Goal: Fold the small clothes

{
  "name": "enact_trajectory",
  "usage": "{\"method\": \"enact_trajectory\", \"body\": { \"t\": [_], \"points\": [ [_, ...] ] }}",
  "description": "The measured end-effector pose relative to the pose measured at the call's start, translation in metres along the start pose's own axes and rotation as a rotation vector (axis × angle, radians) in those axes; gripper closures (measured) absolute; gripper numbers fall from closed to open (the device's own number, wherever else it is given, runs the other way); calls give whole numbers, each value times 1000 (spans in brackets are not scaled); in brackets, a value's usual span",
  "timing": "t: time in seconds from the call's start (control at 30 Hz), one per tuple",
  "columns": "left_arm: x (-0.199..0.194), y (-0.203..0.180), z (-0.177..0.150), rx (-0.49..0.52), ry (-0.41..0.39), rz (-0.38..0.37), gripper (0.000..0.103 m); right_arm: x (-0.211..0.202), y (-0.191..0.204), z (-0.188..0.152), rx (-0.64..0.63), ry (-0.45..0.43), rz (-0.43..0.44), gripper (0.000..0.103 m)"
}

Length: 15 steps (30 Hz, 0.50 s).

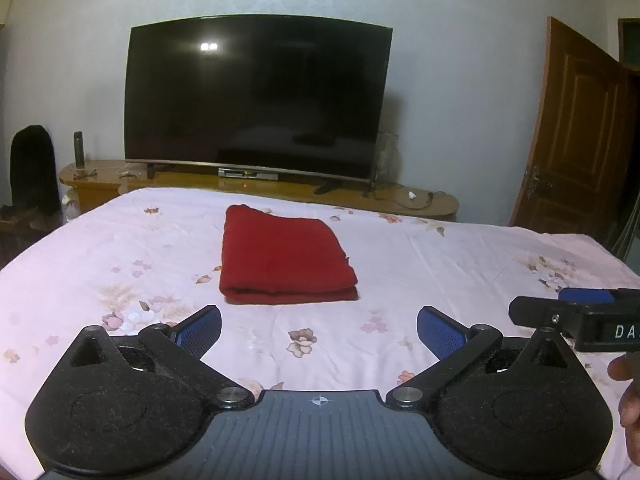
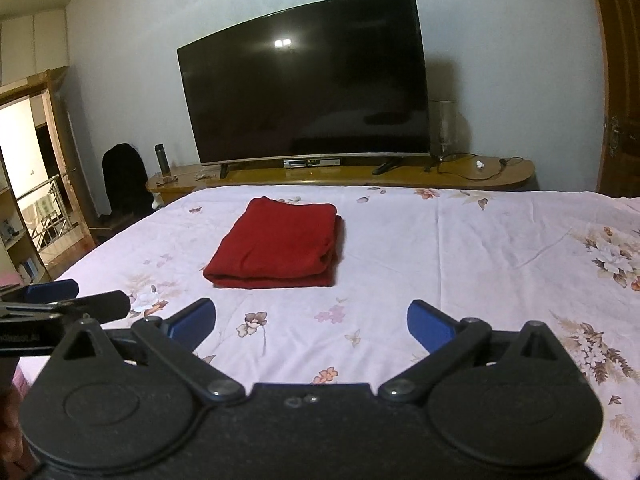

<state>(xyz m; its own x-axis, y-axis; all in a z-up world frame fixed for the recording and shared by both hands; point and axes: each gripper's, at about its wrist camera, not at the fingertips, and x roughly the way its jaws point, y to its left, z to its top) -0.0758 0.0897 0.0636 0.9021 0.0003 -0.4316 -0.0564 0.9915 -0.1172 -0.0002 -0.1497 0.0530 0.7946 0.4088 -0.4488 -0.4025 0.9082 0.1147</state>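
Red garment point(image 1: 286, 256) folded, flat on floral bedsheet point(image 1: 440, 264). Left gripper point(image 1: 319, 330) and right gripper point(image 2: 311, 322) spread wide, empty, well short of it.

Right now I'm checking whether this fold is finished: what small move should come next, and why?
Probably just keep both grippers back. The red garment lies folded in a neat stack on the bed sheet, and the left gripper and right gripper are open, empty, and short of it, so the fold looks done.

The folded cloth point(image 1: 286, 254) lies on the bed point(image 1: 460, 256); behind the bed a television point(image 1: 256, 96) stands on a bench point(image 1: 400, 196).
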Motion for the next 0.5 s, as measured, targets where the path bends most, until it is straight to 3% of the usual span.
{"method": "enact_trajectory", "body": {
  "t": [0.5],
  "points": [
    [7, -10, 4, 11, -1, -4, 0, -3, 0, 0, -3, -6, -7, 1]
  ]
}}
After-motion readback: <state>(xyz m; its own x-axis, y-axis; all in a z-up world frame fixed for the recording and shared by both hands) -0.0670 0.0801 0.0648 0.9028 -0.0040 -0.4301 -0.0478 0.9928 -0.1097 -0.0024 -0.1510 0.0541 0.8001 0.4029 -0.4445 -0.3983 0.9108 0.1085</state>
